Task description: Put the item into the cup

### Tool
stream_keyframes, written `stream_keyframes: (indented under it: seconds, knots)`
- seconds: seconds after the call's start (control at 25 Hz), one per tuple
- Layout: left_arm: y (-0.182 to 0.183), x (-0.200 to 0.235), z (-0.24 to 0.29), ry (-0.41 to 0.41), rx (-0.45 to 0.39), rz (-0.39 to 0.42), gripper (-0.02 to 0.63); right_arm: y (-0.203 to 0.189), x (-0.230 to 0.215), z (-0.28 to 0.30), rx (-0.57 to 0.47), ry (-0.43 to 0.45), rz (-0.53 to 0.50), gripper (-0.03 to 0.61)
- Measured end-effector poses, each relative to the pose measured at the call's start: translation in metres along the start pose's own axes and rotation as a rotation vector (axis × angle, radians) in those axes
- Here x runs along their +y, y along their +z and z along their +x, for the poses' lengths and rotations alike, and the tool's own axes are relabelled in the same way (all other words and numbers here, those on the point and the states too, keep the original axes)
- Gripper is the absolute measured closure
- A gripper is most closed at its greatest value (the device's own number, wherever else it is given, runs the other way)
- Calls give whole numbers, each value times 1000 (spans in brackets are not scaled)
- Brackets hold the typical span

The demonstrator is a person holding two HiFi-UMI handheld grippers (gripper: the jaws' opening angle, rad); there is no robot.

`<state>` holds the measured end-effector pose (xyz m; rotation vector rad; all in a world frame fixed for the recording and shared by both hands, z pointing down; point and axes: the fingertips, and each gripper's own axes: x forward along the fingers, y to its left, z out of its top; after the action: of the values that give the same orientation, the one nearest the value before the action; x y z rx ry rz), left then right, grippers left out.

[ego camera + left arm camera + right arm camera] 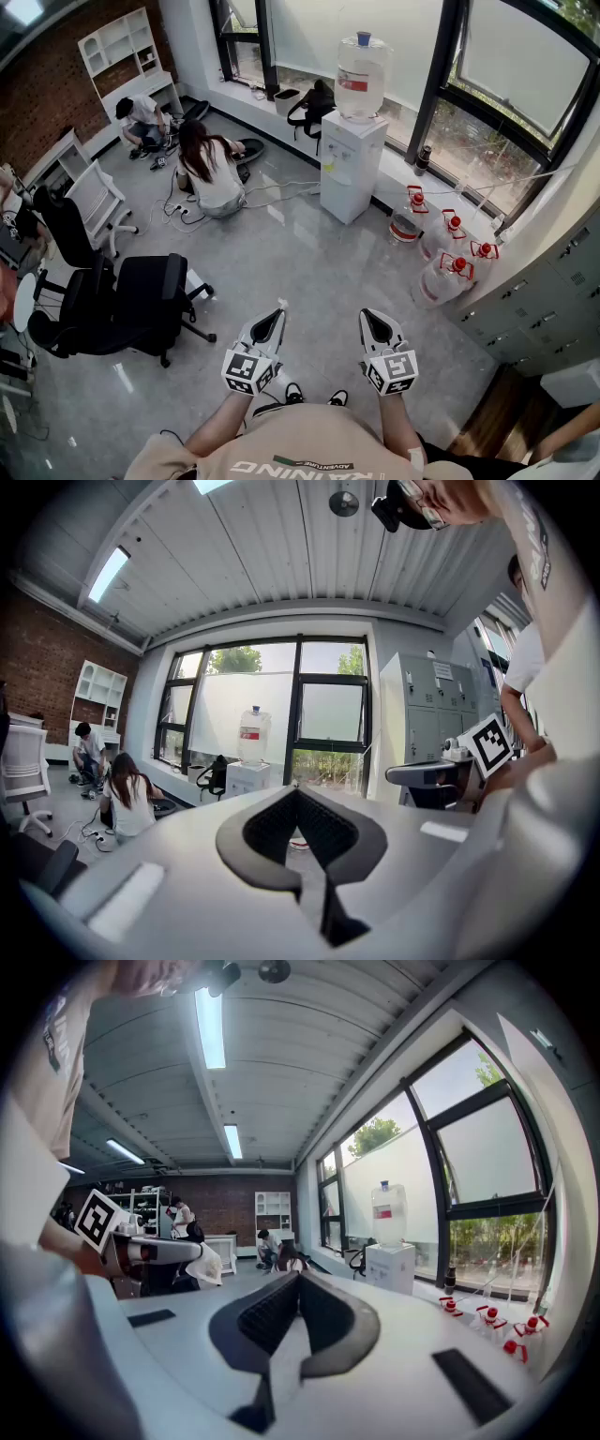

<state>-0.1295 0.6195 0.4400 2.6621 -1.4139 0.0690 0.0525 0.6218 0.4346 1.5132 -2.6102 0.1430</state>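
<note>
**Both grippers closed, nothing held**

Near: left gripper (278, 315) and right gripper (365, 315) are side by side above the grey floor (309, 253), jaws together at the tips, nothing between them. Black office chair (150, 300) to the left. Farther: water dispenser (352, 159), red-capped jugs (450, 251). No view shows the cup or item.

lockers (548, 300): cut by right edge | wearer's shirt (300, 445): cut by bottom edge

Floor (309, 272) in front of the water dispenser (351, 164) is wide open. Black chairs (141, 300) crowd its left, jugs (441, 279) its right.
</note>
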Motion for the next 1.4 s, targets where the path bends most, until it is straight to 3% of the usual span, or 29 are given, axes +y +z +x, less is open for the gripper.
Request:
stream_keyframes:
  seconds: [0.32, 1.0, 1.2, 1.4]
  knots:
    - [1, 12, 8, -34, 11, 18, 604, 1, 13, 17, -14, -2, 64, 568]
    - [-10, 63, -1, -72, 18, -7, 604, -14, 53, 72, 8, -7, 64, 568]
    - [-21, 75, 14, -80, 45, -36, 604, -17, 42, 94, 60, -30, 28, 568]
    - [-20, 93, 53, -66, 51, -49, 604, -8, 16, 125, 53, -12, 55, 568]
